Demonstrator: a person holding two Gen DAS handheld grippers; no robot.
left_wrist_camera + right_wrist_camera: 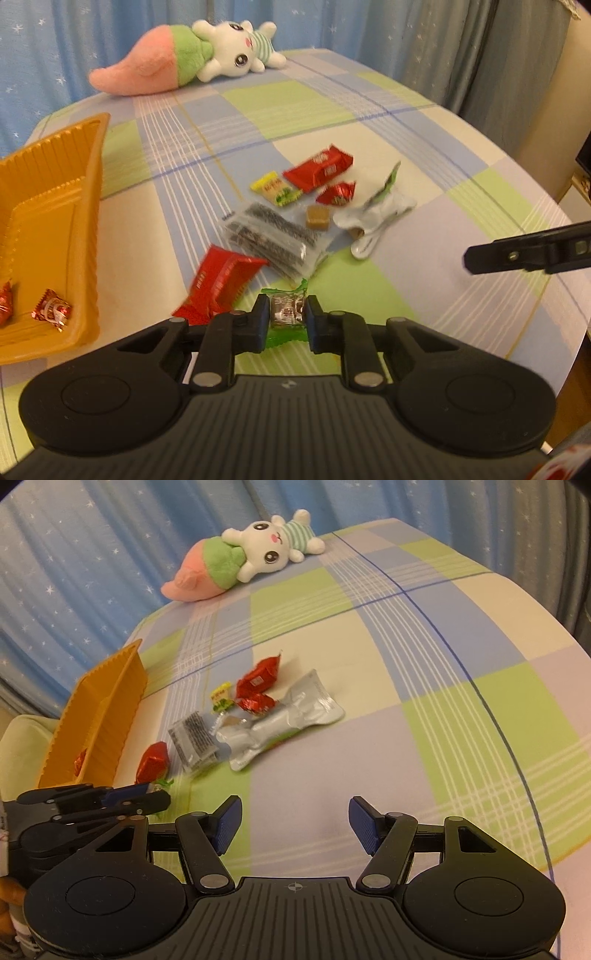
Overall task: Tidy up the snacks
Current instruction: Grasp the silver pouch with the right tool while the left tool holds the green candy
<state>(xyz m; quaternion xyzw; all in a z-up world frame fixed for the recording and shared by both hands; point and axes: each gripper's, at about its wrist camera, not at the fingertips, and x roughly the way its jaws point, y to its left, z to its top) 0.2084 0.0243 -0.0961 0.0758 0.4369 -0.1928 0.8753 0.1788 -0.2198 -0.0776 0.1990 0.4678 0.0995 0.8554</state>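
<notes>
- My left gripper (pixel 287 317) was pinching a small green-wrapped candy with a dark centre (pixel 286 314) between its jaws, held at the candy's middle so the crimped wrapper ends stuck out free.
- The ribbed orange plastic tray (pixel 48 229) sat at nine o'clock from that gripper, its near end already holding two red foil candies (pixel 51 310); I judged it the place the sweets belonged, so the held one was probably bound there.
- The remaining snacks lay in a loose pile at twelve o'clock on the checked pastel bedsheet (pixel 424 184): a clear packet of dark seed sticks (pixel 273 236), a red rectangular wafer packet (pixel 319 168), a small yellow sachet (pixel 275 188), a brown unwrapped cube (pixel 317 218) and a crumpled silver pouch (pixel 291 716).
- Another red packet (pixel 221 284) lay just at eleven o'clock of the left jaws, blurred.
- My right gripper (pixel 295 823) hung spread wide and empty over bare sheet, at five o'clock from the pile, seemingly waiting its turn.
- A plush rabbit in a pink-and-green carrot (pixel 192 55) lay far off at twelve o'clock, out of the work.
</notes>
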